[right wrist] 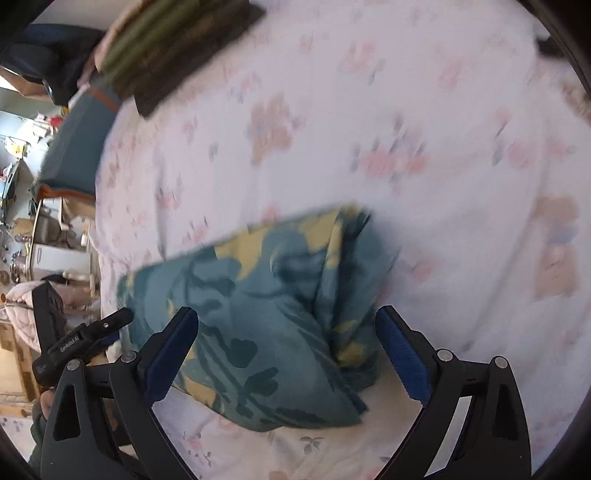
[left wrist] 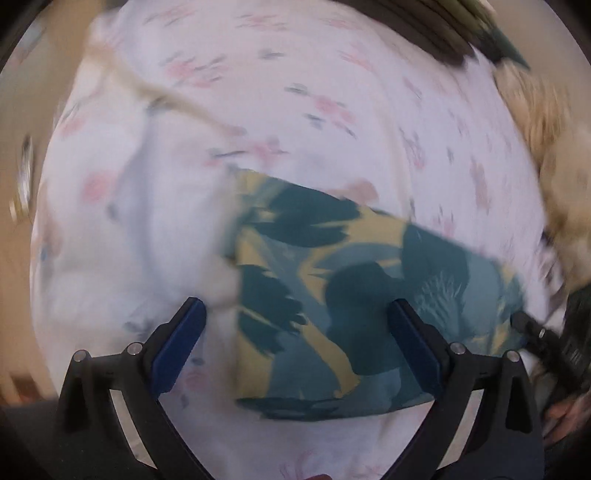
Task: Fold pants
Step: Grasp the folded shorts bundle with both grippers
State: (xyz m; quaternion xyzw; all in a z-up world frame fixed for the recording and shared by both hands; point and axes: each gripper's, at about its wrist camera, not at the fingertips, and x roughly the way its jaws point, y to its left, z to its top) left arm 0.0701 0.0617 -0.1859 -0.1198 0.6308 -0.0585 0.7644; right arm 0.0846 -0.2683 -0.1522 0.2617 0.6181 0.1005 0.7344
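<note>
The pants (left wrist: 332, 288) are teal and yellow with a leaf print, folded into a compact rectangle on the white floral bedsheet (left wrist: 295, 110). They also show in the right wrist view (right wrist: 258, 314), with a bunched fold on their right side. My left gripper (left wrist: 297, 314) is open above the pants, its blue pads wide apart and holding nothing. My right gripper (right wrist: 286, 325) is open above the pants, empty. The left gripper's fingertip (right wrist: 118, 319) shows at the pants' left edge in the right wrist view. Both views are motion-blurred.
A stack of dark green and brown folded cloth (right wrist: 177, 48) lies at the far edge of the bed, also seen in the left wrist view (left wrist: 443, 33). A tan furry item (left wrist: 546, 147) lies at right. Cluttered shelves (right wrist: 44, 229) stand beyond the bed's left edge.
</note>
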